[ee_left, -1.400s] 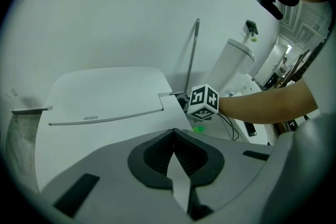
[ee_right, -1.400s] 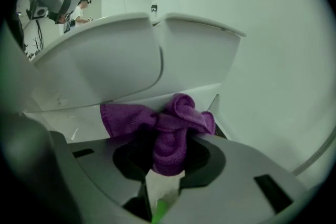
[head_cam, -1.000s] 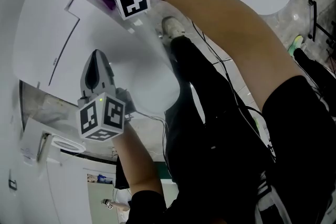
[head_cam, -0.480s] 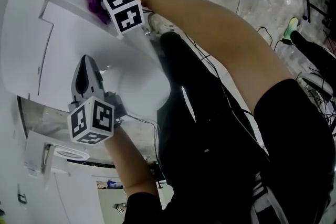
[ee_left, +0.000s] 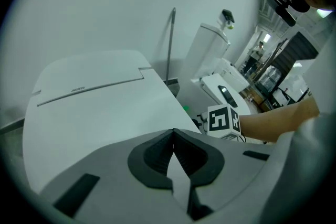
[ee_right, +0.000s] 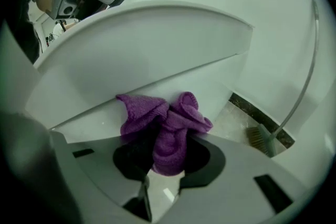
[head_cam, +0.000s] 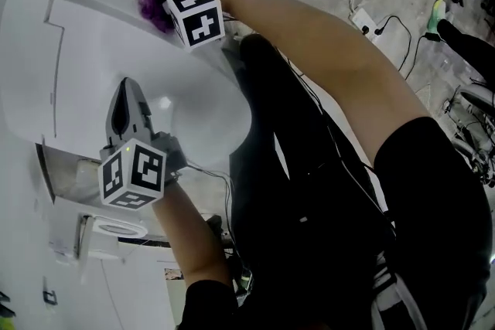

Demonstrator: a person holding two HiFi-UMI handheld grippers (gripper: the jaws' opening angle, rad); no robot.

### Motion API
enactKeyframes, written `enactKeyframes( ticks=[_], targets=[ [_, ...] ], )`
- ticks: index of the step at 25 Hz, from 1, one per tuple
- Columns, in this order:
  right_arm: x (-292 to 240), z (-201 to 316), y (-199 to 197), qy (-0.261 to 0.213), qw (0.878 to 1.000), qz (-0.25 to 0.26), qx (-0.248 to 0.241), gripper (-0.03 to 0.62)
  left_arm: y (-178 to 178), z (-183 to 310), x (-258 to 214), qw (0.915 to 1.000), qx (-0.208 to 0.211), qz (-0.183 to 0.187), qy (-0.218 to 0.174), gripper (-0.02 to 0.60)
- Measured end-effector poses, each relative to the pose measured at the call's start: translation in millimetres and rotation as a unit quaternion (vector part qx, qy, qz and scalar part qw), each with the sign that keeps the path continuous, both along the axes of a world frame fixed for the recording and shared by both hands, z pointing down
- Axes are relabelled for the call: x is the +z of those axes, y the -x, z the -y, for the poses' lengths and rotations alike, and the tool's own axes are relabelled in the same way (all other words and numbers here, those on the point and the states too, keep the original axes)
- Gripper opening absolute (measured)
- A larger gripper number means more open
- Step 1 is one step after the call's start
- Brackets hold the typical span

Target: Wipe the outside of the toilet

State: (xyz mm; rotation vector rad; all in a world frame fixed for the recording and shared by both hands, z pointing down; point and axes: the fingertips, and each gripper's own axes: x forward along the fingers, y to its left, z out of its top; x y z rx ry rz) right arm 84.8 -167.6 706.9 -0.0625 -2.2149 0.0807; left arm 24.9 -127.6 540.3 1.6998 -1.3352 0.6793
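My right gripper is clamped on the purple cloth. The cloth bunches out just ahead of the jaws and looks to be touching the white toilet along the seam under the edge of the lid. I take this to be the wiping step itself, with the cloth on the outer shell and a stroke under way or about to start. My left gripper has its jaws together with nothing between them. It sits over the broad flat top of the lid, and I cannot tell whether it rests there or only hovers. It seems to be steadying me and doing no wiping. The next move, as I judge it, calls for a firm grip and even pressure while I draw the cloth sideways along that seam, following the curve of the shell. Only a small fold of the wad meets the surface, so I would tilt the jaws to lay more of it flat. Off to the right of my right gripper and lower down, a brush leans by the wall (well apart from the cloth, so no obstacle to the stroke).
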Motion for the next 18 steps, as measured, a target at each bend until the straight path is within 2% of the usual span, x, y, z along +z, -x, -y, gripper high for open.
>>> enactKeyframes(
  ticks=[7, 18],
  targets=[
    [2, -41, -26, 0.02, 0.999, -0.014, 0.038, 0.109, -11, -34, 5, 0.9994, 0.034, 0.0, 0.011, 0.009],
    [-4, -96, -52, 0.029, 0.998, -0.028, 0.041, 0.109, -44, -77, 6, 0.9978, 0.06, -0.023, 0.016, 0.009]
  ],
)
